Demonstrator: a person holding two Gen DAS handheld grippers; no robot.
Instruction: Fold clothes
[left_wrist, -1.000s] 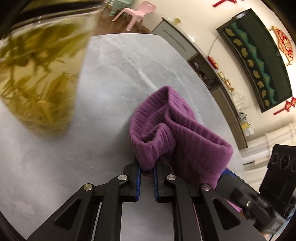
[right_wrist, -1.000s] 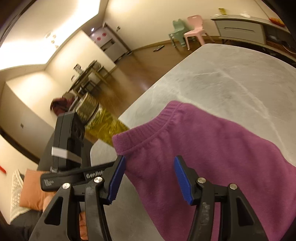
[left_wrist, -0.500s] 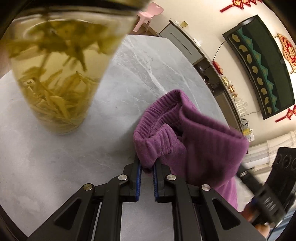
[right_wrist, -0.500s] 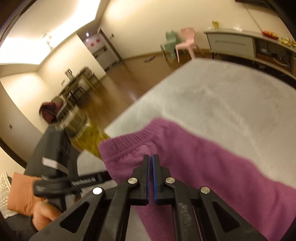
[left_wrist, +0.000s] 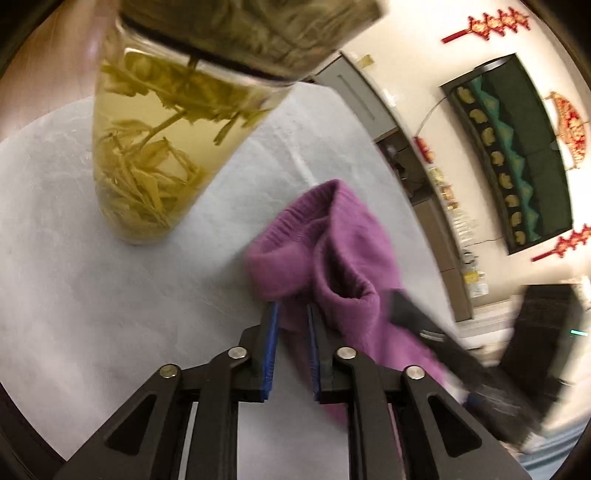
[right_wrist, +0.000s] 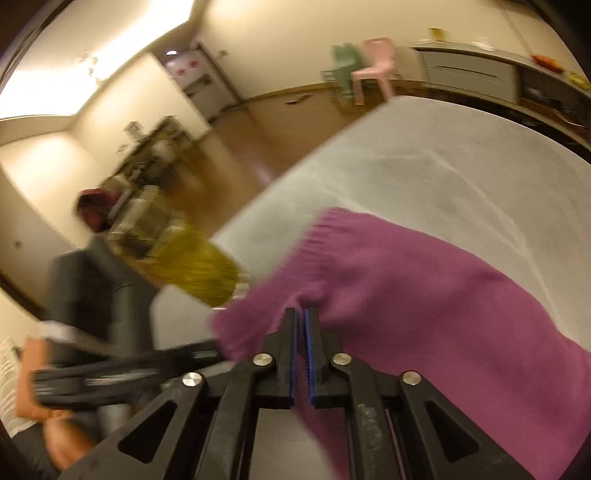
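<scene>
A purple knitted garment (left_wrist: 347, 236) lies bunched on the grey marble table (left_wrist: 92, 302). My left gripper (left_wrist: 292, 312) is shut on a fold of its ribbed hem, with cloth showing between the blue pads. In the right wrist view the garment (right_wrist: 424, 288) spreads to the right, and my right gripper (right_wrist: 300, 314) is shut on its near edge beside the ribbed hem. The right gripper's black body (left_wrist: 424, 325) shows blurred in the left wrist view, close beside the left one. The left gripper (right_wrist: 110, 376) appears blurred at the lower left of the right wrist view.
A tall glass jar of yellow-green tea with leaves (left_wrist: 147, 166) stands on the table close to the left of the garment; it is also the blurred jar (right_wrist: 199, 269). The table edge (right_wrist: 295, 170) runs past it. Chairs and a cabinet stand far behind.
The right gripper, open a second ago, has shut on the garment's edge. Both grippers have moved the hem toward the jar, which now looms larger in the left wrist view.
</scene>
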